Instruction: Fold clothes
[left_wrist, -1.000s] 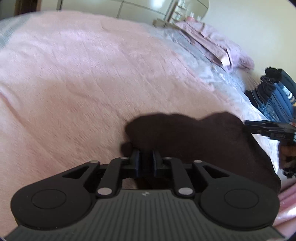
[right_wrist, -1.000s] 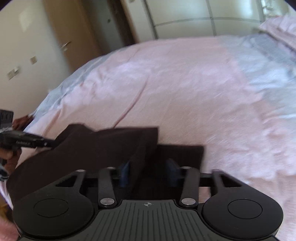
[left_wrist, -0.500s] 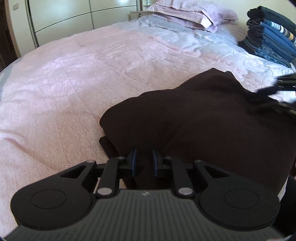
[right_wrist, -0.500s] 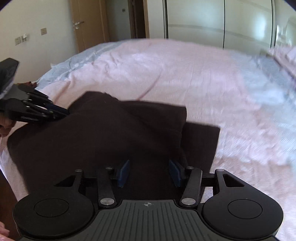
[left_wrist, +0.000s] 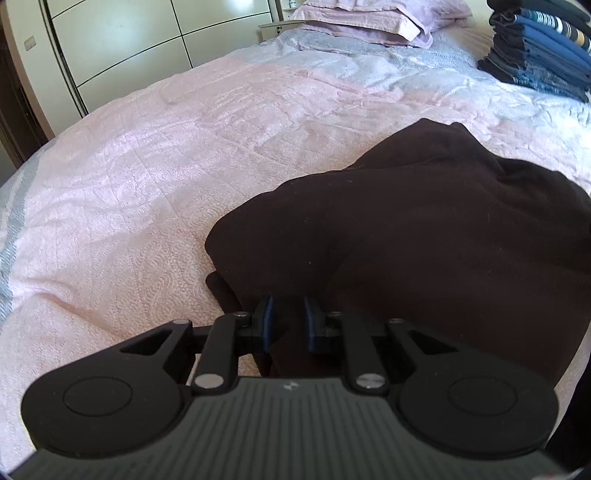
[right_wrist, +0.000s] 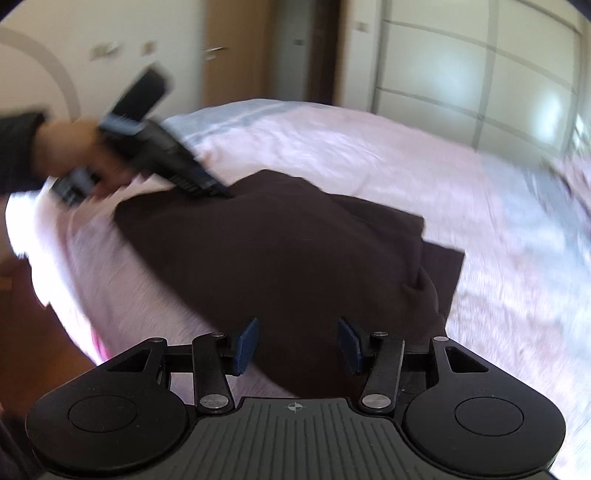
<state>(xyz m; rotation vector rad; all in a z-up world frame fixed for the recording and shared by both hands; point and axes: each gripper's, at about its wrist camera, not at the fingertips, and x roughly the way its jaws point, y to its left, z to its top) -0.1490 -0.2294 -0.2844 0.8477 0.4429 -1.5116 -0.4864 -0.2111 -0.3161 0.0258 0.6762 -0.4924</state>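
A dark brown garment lies bunched and doubled over itself on the pink bedspread. My left gripper sits at its near left edge, jaws close together with a fold of the cloth between the blue pads. In the blurred right wrist view the same garment spreads across the bed's near corner. My right gripper hovers over its near edge, wide open and holding nothing. The left gripper, held by a person's hand, touches the garment's far left corner.
A stack of folded blue and dark clothes stands at the far right of the bed, pink pillows at the head. A white wardrobe and a wooden door line the walls. The bed's edge drops off at the left.
The garment has come down from a stretched hold and now lies slumped and folded on the bed. Both cameras have swung, and the left gripper's pads stand slightly wider apart than a second ago.
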